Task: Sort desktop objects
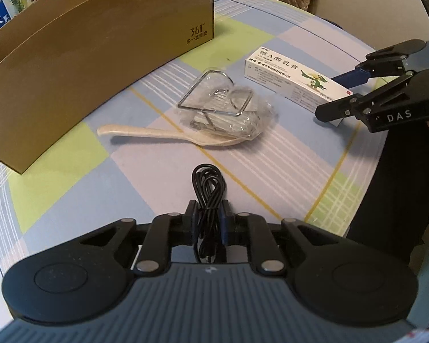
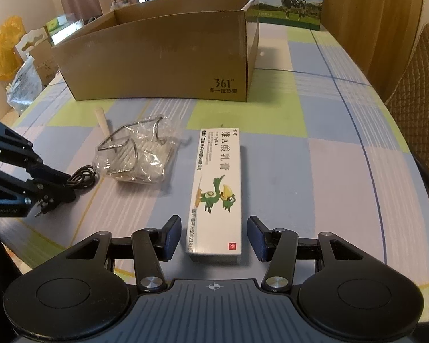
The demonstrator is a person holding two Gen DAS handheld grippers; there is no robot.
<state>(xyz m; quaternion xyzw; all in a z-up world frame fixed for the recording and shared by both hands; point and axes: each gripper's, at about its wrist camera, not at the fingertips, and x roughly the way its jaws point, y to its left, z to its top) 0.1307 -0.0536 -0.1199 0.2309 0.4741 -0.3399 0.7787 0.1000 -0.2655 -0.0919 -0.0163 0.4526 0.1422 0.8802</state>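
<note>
Ointment box (image 2: pixel 216 191) lies flat on the desk (image 2: pixel 329 171), long axis pointing straight away between the right tongs (image 2: pixel 214 238), whose pads stand apart around its near end. Left tongs (image 1: pixel 209 223) are clamped on a black cable (image 1: pixel 208 197). Cardboard box (image 2: pixel 163 65) behind reads "361°".

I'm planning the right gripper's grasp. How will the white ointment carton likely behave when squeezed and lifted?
The ointment carton is thin cardboard, so probably light and apt to dent under a hard squeeze. Its flat sides should sit squarely between the right gripper's open pads, with no rolling. Gripped at its near end, the long carton may droop.
</note>
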